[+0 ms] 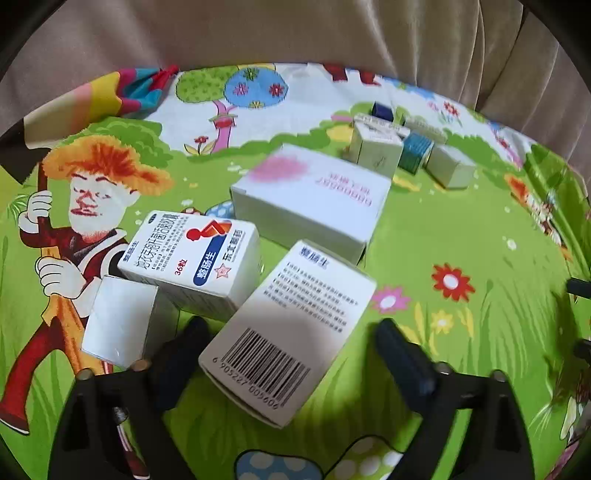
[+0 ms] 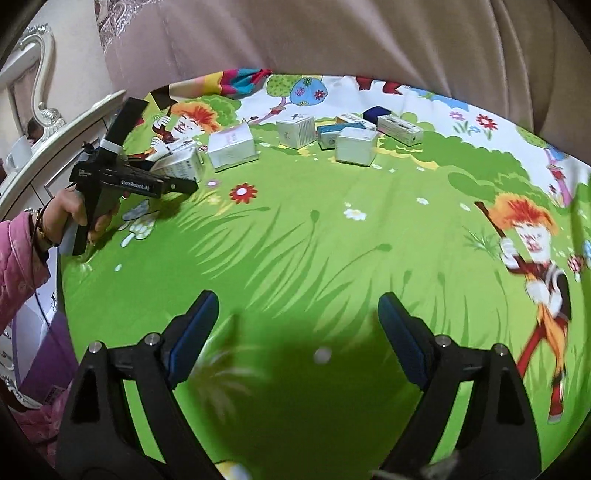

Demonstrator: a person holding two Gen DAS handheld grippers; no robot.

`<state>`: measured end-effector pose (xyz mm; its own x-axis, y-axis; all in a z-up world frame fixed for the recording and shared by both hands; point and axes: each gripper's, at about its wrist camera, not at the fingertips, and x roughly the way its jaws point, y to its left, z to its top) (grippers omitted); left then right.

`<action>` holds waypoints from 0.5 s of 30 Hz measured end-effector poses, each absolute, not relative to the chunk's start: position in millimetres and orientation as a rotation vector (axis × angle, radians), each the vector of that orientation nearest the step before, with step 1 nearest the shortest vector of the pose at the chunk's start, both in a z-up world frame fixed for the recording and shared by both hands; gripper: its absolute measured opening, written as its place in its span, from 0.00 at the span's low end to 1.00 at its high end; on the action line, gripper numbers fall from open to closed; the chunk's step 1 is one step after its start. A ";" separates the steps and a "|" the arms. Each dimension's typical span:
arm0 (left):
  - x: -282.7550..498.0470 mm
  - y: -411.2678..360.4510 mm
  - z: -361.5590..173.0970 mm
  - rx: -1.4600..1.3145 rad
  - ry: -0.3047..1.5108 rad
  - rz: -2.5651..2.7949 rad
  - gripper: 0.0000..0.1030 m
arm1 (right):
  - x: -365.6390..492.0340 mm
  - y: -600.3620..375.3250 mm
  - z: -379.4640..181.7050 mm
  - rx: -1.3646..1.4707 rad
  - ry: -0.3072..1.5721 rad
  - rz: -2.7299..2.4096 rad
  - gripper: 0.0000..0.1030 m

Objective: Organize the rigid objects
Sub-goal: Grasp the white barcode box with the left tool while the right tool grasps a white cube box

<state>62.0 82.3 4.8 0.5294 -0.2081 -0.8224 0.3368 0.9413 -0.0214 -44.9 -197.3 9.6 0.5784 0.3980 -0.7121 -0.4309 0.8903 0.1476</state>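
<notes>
- left gripper is angled down over the cartoon-print cloth; its jaws straddle the near end of a white barcode box. there is clear cloth between the box and the right-side finger; the left-side finger is close to the box, and i cannot tell whether it touches. the jaws are parted, not clamped.
- just left of that box, an illustrated medicine box lies against it, with a plain white box at its near-left corner.
- beyond these lies a larger white box with pink print, close behind the barcode box.
- farthest back, a cluster of small boxes, white, teal and dark blue, sits near the cloth's far edge by the beige fabric.
- right gripper is spread wide over bare green cloth, nothing between its fingers.
- in the right wrist view, a hand with a pink sleeve holds the left gripper beside the near boxes.
</notes>
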 end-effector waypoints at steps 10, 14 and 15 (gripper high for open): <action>-4.0 53.6 9.5 -0.010 0.889 -0.435 0.53 | 51.6 -197.0 -9.2 -0.159 0.897 0.515 0.92; 2.3 50.4 7.5 -0.069 0.891 -0.435 0.72 | 105.4 -179.4 -12.0 -0.249 0.902 0.549 0.94; 5.2 46.2 6.4 -0.061 0.892 -0.422 0.76 | 115.6 -176.6 -11.9 -0.248 0.903 0.552 0.94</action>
<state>5.2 46.2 6.4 0.5518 -0.3814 -0.7417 0.3312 0.9164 -0.2249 115.6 -176.6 -11.9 0.4933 0.3480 -0.7972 -0.5505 0.8345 0.0237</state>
